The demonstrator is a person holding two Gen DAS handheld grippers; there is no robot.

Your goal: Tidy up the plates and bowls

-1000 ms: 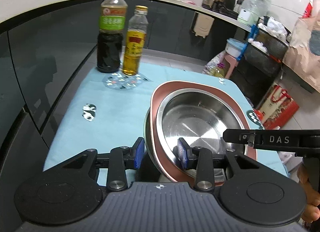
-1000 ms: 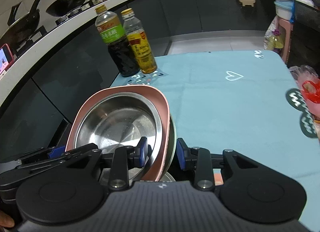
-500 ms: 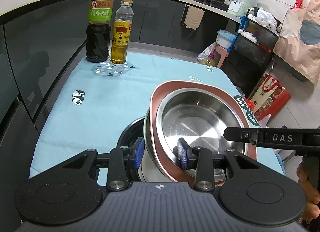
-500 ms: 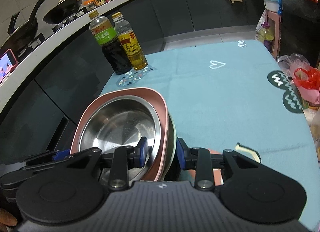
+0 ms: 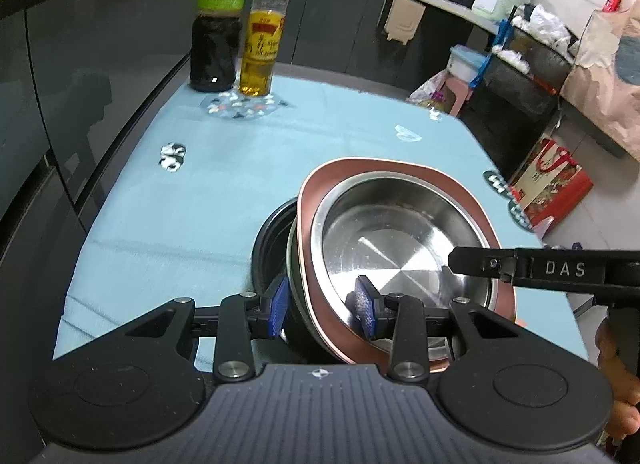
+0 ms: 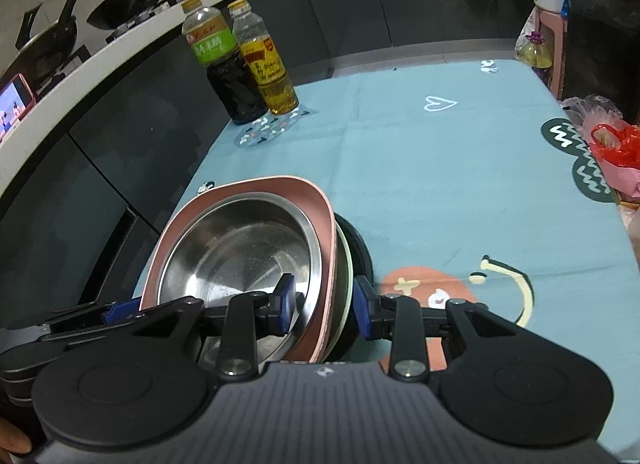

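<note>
A steel bowl (image 5: 400, 248) sits in a pink plate (image 5: 320, 184), with a pale green dish (image 6: 347, 264) under them. My left gripper (image 5: 322, 304) is shut on the stack's near rim, one blue pad inside the steel bowl and one outside. My right gripper (image 6: 324, 306) is shut on the opposite rim in the same way; one of its fingers (image 5: 520, 268) reaches in from the right in the left wrist view. A black bowl (image 5: 268, 240) shows just beneath the tilted stack on the blue tablecloth (image 5: 200, 204). Whether the stack touches it is hidden.
A dark sauce bottle (image 5: 216, 32) and a yellow oil bottle (image 5: 262, 36) stand at the table's far left corner. Dark cabinets (image 5: 60, 84) run along the left side. Bags (image 5: 548, 184) and a stool lie off the right edge. Pans (image 6: 120, 4) sit on the counter.
Both grippers and the held stack have sunk a little toward the table. The black bowl has come into view under the stack. Both grips are unchanged.
</note>
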